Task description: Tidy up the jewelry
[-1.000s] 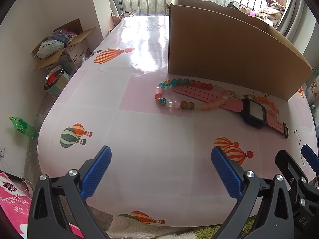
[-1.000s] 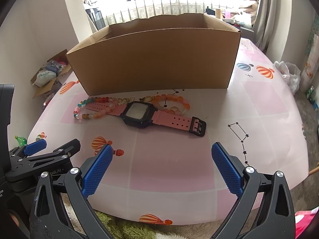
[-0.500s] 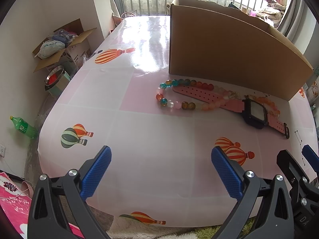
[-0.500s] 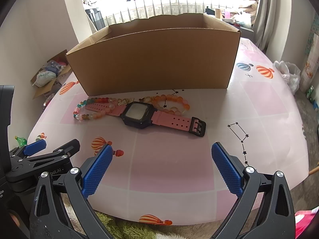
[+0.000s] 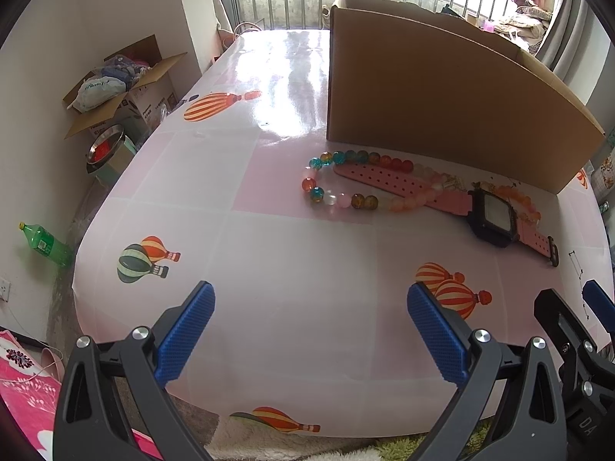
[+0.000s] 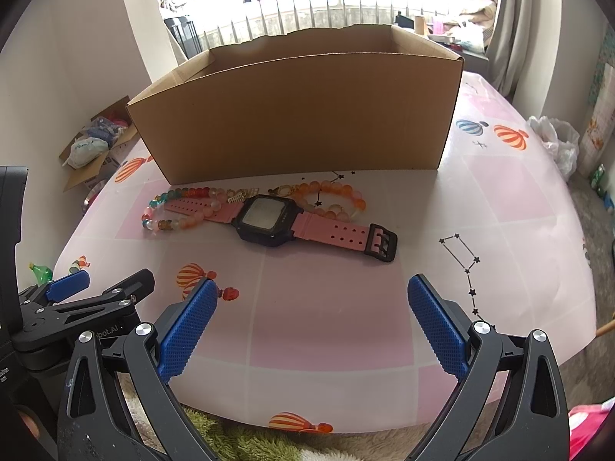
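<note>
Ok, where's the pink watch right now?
The pink watch lies flat on the table just in front of the cardboard box, centre of the right wrist view, its strap ends overlapping the multicolour bead bracelet and the orange bead bracelet.

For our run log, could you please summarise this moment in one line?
left hand-held gripper open | right hand-held gripper open | pink-strapped black watch on table, outside brown cardboard box

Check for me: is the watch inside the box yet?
No, the watch lies flat on the table in front of the box, outside it.
</note>
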